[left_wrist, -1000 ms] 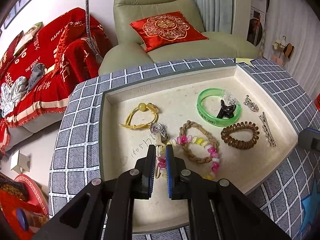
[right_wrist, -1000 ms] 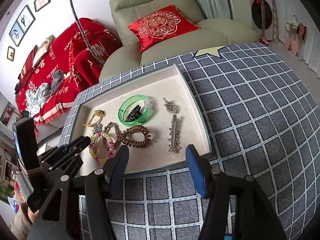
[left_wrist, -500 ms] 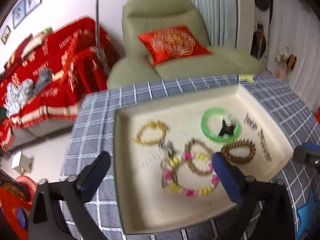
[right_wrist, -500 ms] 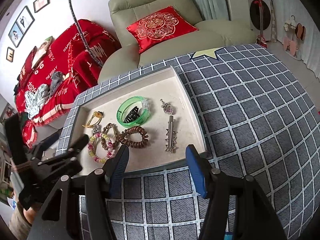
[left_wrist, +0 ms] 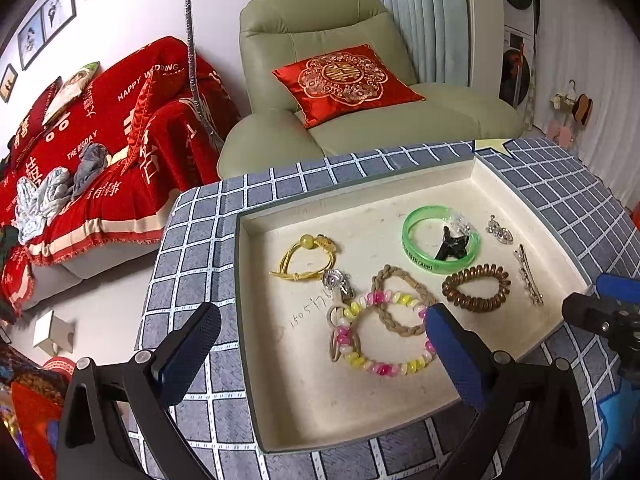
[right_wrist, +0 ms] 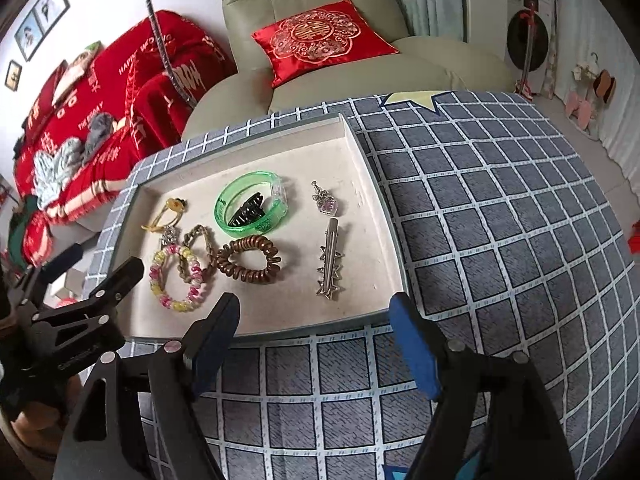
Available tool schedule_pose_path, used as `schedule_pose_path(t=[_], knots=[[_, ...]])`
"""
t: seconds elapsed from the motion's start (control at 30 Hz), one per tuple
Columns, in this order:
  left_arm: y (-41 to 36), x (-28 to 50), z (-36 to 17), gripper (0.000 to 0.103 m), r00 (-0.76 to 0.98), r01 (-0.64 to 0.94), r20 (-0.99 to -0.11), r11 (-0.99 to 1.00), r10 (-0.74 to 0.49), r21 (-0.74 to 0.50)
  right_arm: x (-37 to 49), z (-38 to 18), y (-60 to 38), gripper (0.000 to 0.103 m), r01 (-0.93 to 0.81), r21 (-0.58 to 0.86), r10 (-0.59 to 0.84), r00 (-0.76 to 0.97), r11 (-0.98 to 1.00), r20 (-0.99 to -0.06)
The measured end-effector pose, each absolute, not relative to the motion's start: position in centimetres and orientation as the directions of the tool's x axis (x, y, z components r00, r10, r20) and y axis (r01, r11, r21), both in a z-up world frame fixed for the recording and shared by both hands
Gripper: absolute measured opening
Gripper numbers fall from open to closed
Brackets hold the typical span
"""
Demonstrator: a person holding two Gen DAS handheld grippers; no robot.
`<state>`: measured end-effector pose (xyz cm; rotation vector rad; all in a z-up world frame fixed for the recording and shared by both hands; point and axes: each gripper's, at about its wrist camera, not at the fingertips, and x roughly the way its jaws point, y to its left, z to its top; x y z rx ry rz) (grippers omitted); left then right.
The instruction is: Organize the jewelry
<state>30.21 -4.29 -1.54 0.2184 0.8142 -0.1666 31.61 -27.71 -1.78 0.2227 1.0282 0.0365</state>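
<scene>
— While the left wrist view is looking down over the checked counter, what is the left claw doing?

— It is hanging spread wide over the near part of the cream tray, its blue pads pinching nothing. The jaws have just been opening, and the pink-and-yellow bead bracelet is lying loose on the tray floor between them, overlapping a braided tan cord bracelet. A yellow cord bracelet is resting farther left, and a silver heart charm is sitting between it and the beads.

— And the rest of that tray?

— A green bangle is ringing a black claw clip, a brown spiral hair tie is lying just in front of it, and a silver hair clip is lying near the right wall.

— What is the right wrist view showing?

— The right claw is hovering spread over the counter at the tray's near rim, its jaws having just been opening further, with nothing between them. Inside, the hair clip and a purple heart pendant are lying at right, the green bangle at centre, the hair tie in front of it, and the bead bracelet at left.
</scene>
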Motion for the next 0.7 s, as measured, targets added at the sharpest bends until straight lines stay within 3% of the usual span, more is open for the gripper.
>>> schedule_pose_path(t=[0.27,0.33,0.7], knots=[[-3.6,28.5,-1.7,0.103,0.671,0.224,-0.739,0.966,-0.058,0.128,30.2,-0.9,-26.0,0.087,-0.005,0.126,0.106,0.572,0.992,-0.813],[-3.3,28.1,-1.6,0.103,0.671,0.218,-0.739,0.969,-0.061,0.118,29.7,-0.8,-25.7,0.103,-0.02,0.136,0.122,0.584,0.99,-0.803],[-1.4,23.5,-0.7,0.103,0.71,0.146,-0.702,0.987,-0.057,0.067,25.3,0.6,-25.0,0.103,-0.026,0.107,0.098,0.662,0.994,-0.743]])
